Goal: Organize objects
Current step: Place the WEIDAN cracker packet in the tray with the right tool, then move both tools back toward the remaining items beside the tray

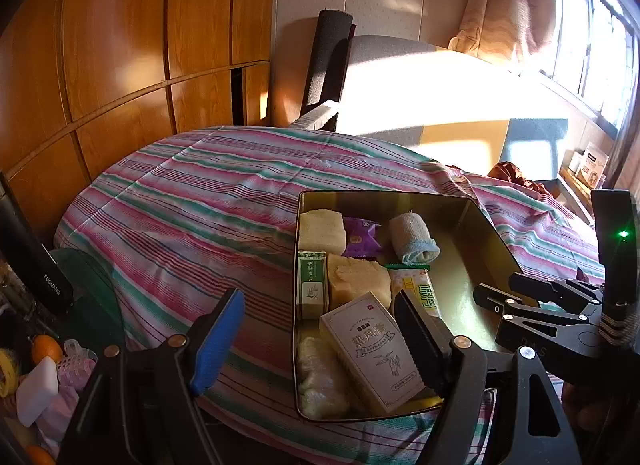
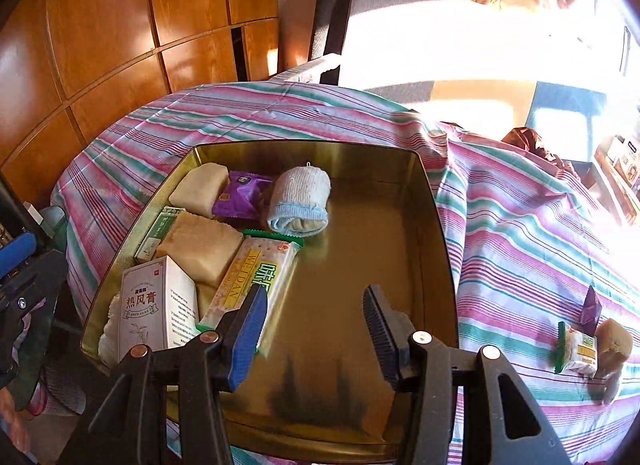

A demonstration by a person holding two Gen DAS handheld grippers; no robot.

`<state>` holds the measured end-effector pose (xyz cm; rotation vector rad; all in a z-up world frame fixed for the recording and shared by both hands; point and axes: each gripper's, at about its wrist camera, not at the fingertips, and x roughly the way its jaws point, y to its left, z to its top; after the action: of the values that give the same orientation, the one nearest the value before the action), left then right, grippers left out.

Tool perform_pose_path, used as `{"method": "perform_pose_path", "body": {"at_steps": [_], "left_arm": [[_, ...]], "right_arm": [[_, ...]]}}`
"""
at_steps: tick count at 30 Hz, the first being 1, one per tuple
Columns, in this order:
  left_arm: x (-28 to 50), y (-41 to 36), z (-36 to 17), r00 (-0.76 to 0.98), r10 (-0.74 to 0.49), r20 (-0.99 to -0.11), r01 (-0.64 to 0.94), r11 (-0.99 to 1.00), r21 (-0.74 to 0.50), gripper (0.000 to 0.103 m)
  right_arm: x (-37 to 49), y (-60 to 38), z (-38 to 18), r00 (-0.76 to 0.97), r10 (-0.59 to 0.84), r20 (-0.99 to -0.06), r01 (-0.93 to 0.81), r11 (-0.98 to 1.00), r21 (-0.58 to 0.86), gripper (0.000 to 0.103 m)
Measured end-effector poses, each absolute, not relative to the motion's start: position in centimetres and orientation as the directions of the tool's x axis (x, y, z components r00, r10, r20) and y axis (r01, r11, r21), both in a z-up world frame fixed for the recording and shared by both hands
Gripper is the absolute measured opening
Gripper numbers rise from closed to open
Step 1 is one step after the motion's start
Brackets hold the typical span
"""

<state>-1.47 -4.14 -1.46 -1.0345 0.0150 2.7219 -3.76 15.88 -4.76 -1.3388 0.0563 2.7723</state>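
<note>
Rectangular gold metal tin [image 2: 432, 201] resting on a table under a pink, green and white striped cloth [image 2: 520, 233], close to the table's near edge. Inside, packed along the tin's left wall: two pale yellow sponge-cake blocks [image 2: 200, 187], a purple foil snack packet [image 2: 242, 195], a rolled white towel with a light-blue hem [image 2: 300, 201], a slim green-and-white box [image 2: 154, 239], a white carton printed with dark Chinese characters [image 2: 150, 305], a long cracker pack with a yellow band reading WEIDAN [image 2: 256, 277], and a clear-wrapped pale bundle [image 1: 320, 379] in the near left corner. Right half of the tin floor bare and reflective. Out on the cloth toward the table's right edge, well apart from the tin: a small green-edged snack pack [image 2: 578, 349], a second purple packet [image 2: 592, 307] and a tan cake piece [image 2: 612, 341], bunched together. Right gripper [image 2: 316, 329] hovering over the tin's near wall, fingers released, nothing between the pads. Left gripper [image 1: 320, 341] over the tin's near left corner, fingers spread wide, grasping nothing, dark pad seen against the white carton; whether touching, cannot tell. Beyond the table's left edge, an orange fruit [image 1: 46, 349] and a white block [image 1: 36, 389] among clutter.
</note>
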Motion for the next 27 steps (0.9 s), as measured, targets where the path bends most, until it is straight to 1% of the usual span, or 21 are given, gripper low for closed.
{"method": "perform_pose_path", "body": {"at_steps": [14,21,27], "left_arm": [[-0.5,-0.6,-0.6,-0.716,0.251,-0.651,-0.304,-0.952,-0.032,0.078],[0.1,2.1,-0.1,-0.706,0.288,-0.647,-0.371,-0.929,-0.009,0.078],[0.5,4.8,-0.2,-0.684,0.326,-0.652,-0.439,-0.899,0.011,0.078]], "right_arm": [[-0.2,20.7,-3.4,-0.656,0.115,-0.746,-0.160,-0.987,-0.011,0.051],[1.9,26.3,-2.6,-0.652,0.194,-0.733,-0.269,-0.963,-0.016,0.051],[4.4,33.2,-1.9,-0.624,0.302,-0.721,-0.403,-0.914,-0.035,0.051]]}}
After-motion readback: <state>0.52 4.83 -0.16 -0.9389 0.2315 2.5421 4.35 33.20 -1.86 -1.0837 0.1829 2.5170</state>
